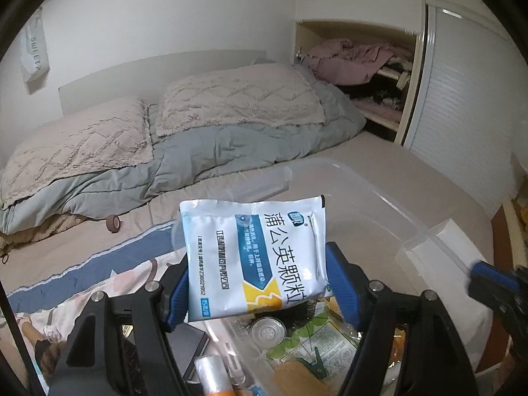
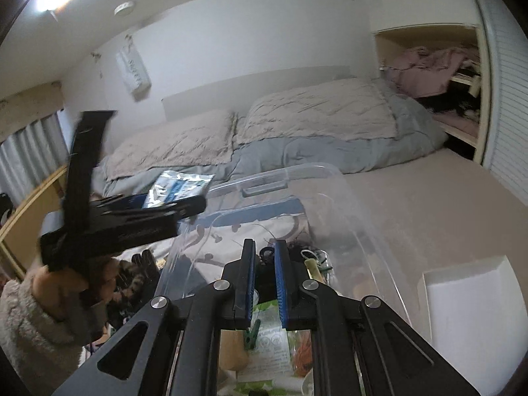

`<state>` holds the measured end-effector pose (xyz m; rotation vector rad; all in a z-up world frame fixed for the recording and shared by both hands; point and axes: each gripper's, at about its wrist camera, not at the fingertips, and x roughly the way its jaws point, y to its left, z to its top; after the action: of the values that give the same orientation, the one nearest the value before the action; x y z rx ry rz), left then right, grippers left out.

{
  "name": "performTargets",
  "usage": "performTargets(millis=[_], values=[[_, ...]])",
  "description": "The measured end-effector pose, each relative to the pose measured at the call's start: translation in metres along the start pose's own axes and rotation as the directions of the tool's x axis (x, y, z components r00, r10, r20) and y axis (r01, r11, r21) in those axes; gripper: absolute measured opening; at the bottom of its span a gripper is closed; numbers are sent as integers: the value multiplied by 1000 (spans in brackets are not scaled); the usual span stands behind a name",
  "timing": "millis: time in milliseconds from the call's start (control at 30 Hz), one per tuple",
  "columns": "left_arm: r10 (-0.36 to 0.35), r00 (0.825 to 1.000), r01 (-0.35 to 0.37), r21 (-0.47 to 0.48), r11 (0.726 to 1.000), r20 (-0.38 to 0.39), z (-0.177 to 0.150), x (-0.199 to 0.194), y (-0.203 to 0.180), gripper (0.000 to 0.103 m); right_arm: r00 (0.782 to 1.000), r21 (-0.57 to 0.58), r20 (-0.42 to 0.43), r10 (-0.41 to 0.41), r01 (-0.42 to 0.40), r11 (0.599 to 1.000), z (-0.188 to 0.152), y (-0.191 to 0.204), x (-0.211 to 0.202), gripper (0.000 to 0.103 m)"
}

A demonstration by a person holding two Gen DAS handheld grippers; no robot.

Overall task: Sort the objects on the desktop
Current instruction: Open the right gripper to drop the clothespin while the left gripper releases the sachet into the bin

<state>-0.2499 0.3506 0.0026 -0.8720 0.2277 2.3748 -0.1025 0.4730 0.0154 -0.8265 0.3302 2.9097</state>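
Left wrist view: the left gripper (image 1: 257, 283) clamps one white-and-blue foil sachet (image 1: 255, 257) between its two blue pads, above the clear plastic storage box (image 1: 379, 194). Its print reads 蒲公英颗粒. Two cream quilted pillows (image 1: 237, 99) lie at 12 o'clock. A brown tape roll (image 1: 113, 222) sits at 9 o'clock. In the right wrist view, the right gripper (image 2: 265, 283) holds nothing, jaws narrowly parted over the box.
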Motion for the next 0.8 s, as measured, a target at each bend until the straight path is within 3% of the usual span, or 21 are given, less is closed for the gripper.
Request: performTargets(millis=[33,67,100,200,333,500,800], values=[[4,1000,-4,2,1000,-13,0,4,-3,73,999,10,16,-31,31,999,-3,0,-3,48],[7,999,-7,1,1000,-31,-1,10,-5,73,996,25,52,-78,76,997,-7,1,-9,80],[11,999,-11,0,1000,-52,-1,16,-8,74,991,28,85,-106,104,994,-10,3,-14,92],[29,995,-29,-2,1000,-100,-4,30,-15,75,977,26,146,-153,151,988,-12,9,-25,92],[15,987,-22,-42,999,-161,-3,47,-17,76,980,83,159,-122,110,990,-13,3,-35,92],[15,987,-22,-43,999,-162,-12,52,-20,103,981,107,160,-112,95,990,-16,1,-41,92],[14,986,-19,-26,999,-169,-14,53,-24,103,988,99,111,-108,98,990,-24,6,-32,92]])
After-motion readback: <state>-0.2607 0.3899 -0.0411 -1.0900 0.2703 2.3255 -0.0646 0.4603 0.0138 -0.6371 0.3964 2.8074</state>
